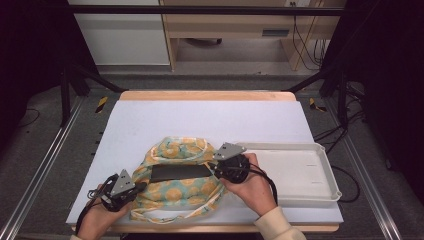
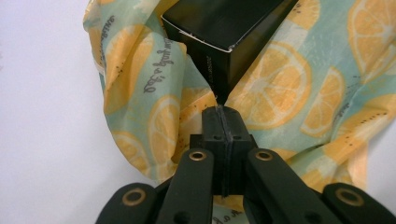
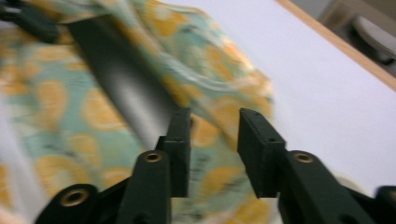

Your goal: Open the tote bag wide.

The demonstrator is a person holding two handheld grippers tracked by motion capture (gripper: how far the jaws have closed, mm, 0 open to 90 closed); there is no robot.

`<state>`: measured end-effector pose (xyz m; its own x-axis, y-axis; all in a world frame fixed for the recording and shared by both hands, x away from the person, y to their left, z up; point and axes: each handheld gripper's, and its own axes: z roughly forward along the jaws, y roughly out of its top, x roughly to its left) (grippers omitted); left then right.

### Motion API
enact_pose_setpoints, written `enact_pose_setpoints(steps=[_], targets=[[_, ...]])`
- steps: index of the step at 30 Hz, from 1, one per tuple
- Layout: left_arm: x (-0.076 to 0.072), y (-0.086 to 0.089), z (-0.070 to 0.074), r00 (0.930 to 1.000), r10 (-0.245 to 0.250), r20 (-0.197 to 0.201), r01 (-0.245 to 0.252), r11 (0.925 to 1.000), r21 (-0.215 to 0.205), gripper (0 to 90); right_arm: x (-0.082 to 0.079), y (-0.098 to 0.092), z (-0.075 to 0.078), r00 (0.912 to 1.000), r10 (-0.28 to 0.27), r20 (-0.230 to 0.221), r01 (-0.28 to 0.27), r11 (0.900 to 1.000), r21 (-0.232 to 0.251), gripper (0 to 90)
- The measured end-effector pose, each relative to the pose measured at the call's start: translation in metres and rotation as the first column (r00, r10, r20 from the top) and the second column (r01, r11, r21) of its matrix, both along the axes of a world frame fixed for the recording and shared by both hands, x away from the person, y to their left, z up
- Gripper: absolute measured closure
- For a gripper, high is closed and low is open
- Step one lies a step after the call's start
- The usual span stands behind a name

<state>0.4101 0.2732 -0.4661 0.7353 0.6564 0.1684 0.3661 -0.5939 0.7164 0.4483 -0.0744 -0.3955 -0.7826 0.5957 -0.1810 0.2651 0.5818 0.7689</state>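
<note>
Left tool (image 2: 223, 122): clenched, jaws pressed flat together with a thin fold of the fruit-print bag (image 2: 275, 93) pinched at their tips; it sits at the bag's near left edge in the high view (image 1: 131, 186).
Why the left tool grips there: judged to pin the cloth so the bag stays put while the box goes in or lies on it.
Right tool (image 3: 214, 135): released, jaws standing apart with nothing between the pads; in the high view it is at the right end of the box (image 1: 226, 162).
Why the right tool is open: likely it has let the box go at the bag's mouth.
Black box (image 1: 180, 171): long and flat, lying across the middle of the bag, its near corner just above the left tool's tips (image 2: 224, 32).
Bag (image 1: 172, 185): spread on the desk (image 1: 210, 117), handles looped along its near edge.
White tray (image 1: 305, 170): just right of the bag, beside the right hand (image 1: 252, 192).
Writing on the bag: grey script repeated among the orange slices, too small and turned to read.
Writing on the box: a faint line of small print on its side, not legible.
</note>
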Motion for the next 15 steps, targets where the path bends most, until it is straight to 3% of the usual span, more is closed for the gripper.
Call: enact_pose_setpoints(steps=[4, 5, 7, 15], targets=[[0.000, -0.004, -0.002, 0.9998, -0.020, -0.009, 0.020, 0.9998, 0.007, 90.0, -0.009, 0.013, -0.007, 0.9975, 0.066, -0.025, -0.066, 0.998, -0.012, 74.4], [0.000, -0.004, -0.002, 0.9995, -0.028, -0.012, 0.028, 0.9995, 0.016, 90.0, -0.011, 0.021, -0.014, 0.9931, 0.110, -0.038, -0.111, 0.994, -0.022, 78.1], [0.000, -0.005, -0.003, 0.9994, -0.032, -0.010, 0.032, 0.9993, 0.020, 90.0, -0.014, 0.027, -0.020, 0.9885, 0.142, -0.053, -0.144, 0.989, -0.034, 80.8], [-0.001, -0.006, -0.003, 0.9989, -0.045, -0.017, 0.045, 0.9985, 0.032, 90.0, -0.022, 0.038, -0.039, 0.9760, 0.194, -0.099, -0.202, 0.977, -0.071, 83.4]])
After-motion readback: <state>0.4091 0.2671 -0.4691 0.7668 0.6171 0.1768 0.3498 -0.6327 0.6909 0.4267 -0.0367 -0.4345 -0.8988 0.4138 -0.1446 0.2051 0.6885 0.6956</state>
